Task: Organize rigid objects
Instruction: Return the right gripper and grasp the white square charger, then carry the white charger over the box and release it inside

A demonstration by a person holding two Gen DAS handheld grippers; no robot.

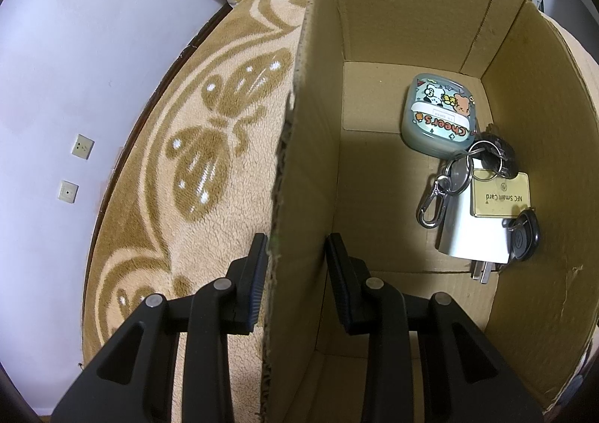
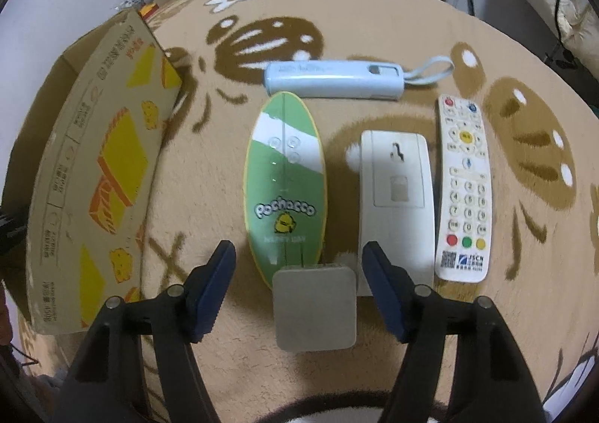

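Pick-up stage: our left gripper (image 1: 295,273) straddles the cardboard box (image 1: 299,168) wall unclamped, right gripper (image 2: 299,284) gapes around the grey square charger (image 2: 314,307); next, we squeeze.

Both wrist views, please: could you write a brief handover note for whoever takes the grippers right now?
Left gripper: open, its fingers straddling the left wall of the brown cardboard box, not clamped.
Right gripper: open, above the grey square charger, not gripping.
Done, in the box: cartoon-printed grey case, key bunch with NFC card, white plug adapter.
Left on the beige patterned rug: the charger, green oval Pochacco board, white rectangular holder, white remote control, pale blue long case.
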